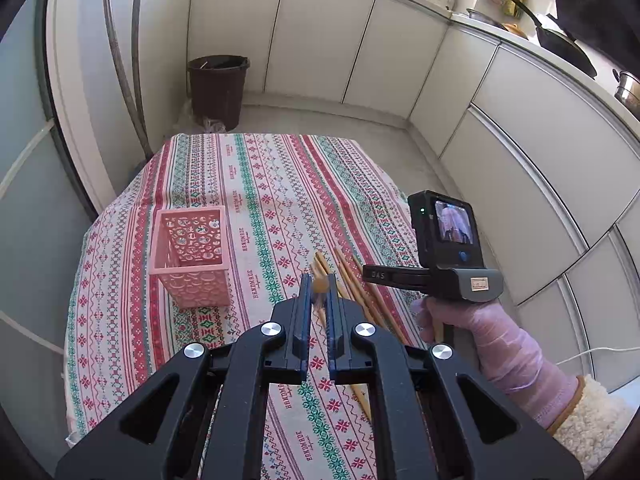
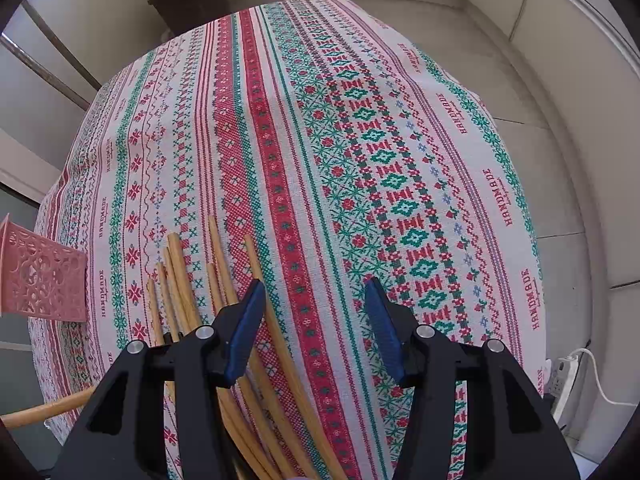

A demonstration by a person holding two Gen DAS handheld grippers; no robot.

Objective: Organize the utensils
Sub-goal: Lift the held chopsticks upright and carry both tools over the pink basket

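Observation:
Several wooden chopsticks (image 2: pixel 224 276) lie side by side on the patterned tablecloth (image 2: pixel 360 120); they also show in the left wrist view (image 1: pixel 360 288). A pink perforated holder (image 1: pixel 192 256) stands upright on the cloth to their left, and shows at the left edge of the right wrist view (image 2: pixel 40 276). My left gripper (image 1: pixel 319 285) is shut on one chopstick (image 1: pixel 320 286), seen end-on between the jaws, above the pile. That chopstick shows at the lower left of the right wrist view (image 2: pixel 44 410). My right gripper (image 2: pixel 316 292) is open and empty, just right of the pile.
A dark brown bin (image 1: pixel 218 88) stands on the floor beyond the table's far end. White kitchen cabinets (image 1: pixel 520 140) run along the back and right. A power strip (image 2: pixel 564 376) with a white cable lies on the floor at right.

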